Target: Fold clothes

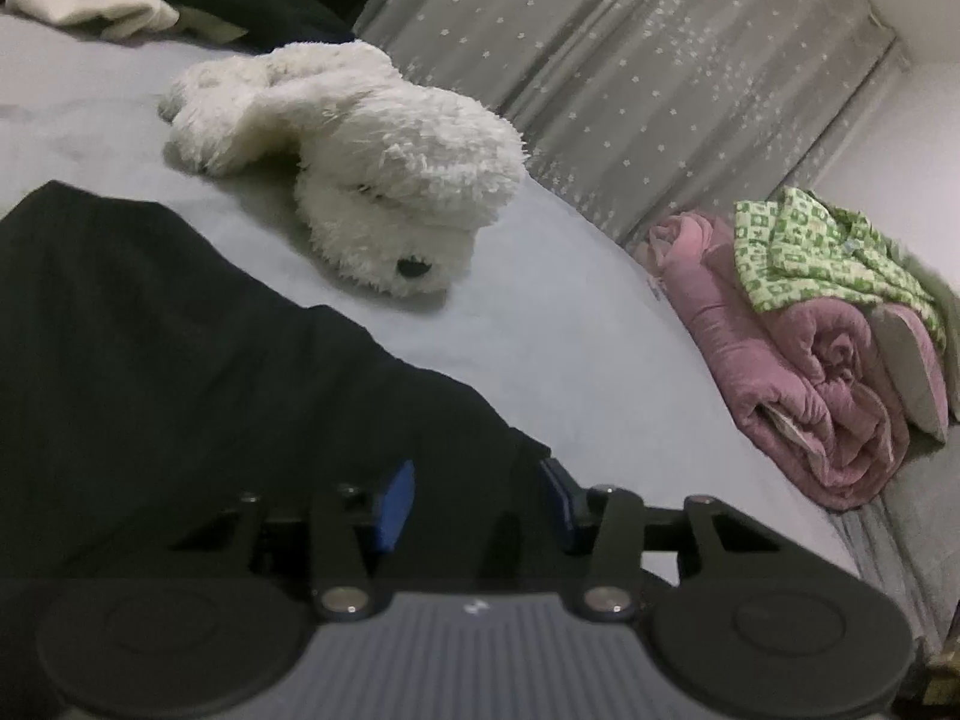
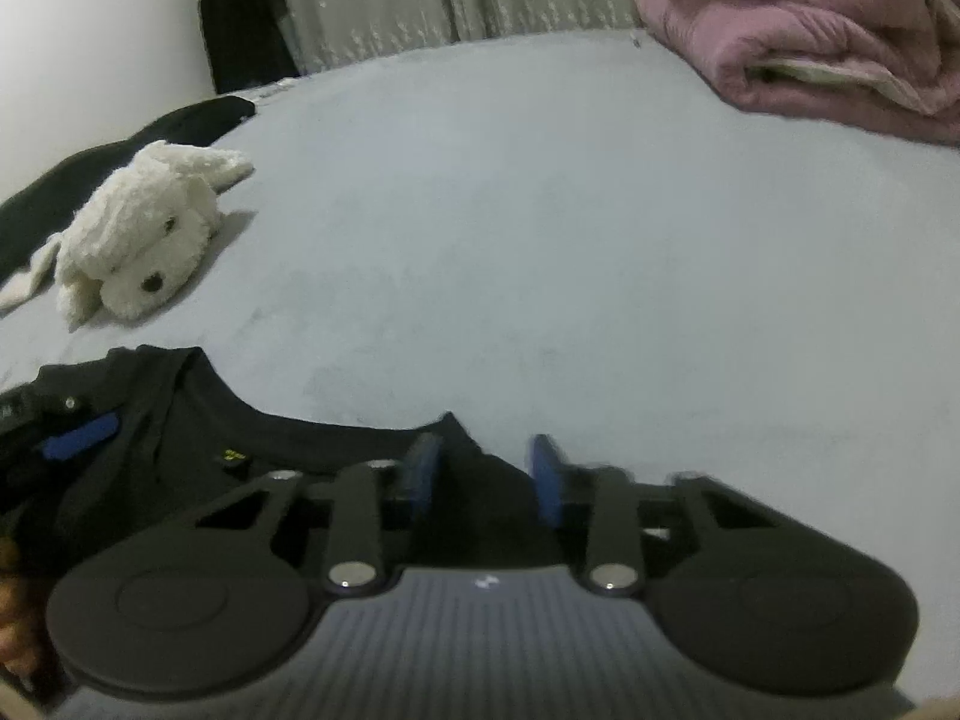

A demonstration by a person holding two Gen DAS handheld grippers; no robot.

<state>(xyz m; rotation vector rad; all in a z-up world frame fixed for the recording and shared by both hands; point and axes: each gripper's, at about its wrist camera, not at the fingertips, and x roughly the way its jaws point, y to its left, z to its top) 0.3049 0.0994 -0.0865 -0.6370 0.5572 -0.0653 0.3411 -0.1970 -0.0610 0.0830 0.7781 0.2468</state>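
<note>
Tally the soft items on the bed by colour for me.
Black: 2, garment at the grippers, garment behind the toy
White: 2, plush dog, cloth
Pink: 1, quilt
Green-patterned: 1, shirt
Total: 6

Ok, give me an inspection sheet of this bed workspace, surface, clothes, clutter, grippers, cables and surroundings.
Surface: pale grey bedsheet, mostly smooth.
Job's things: black cotton T-shirt lying at the near edge, collar visible; another dark garment at the far left edge.
Clutter: white fluffy plush dog lying on the sheet; rolled pink quilt with green-and-white patterned cloth on top; cream cloth in the far corner.
Grippers: left hand-held gripper open, blue pads either side of the shirt's edge; right hand-held gripper open, straddling a shirt corner.
Cables: nothing seen.
Surroundings: grey star-print curtain, white wall.
</note>
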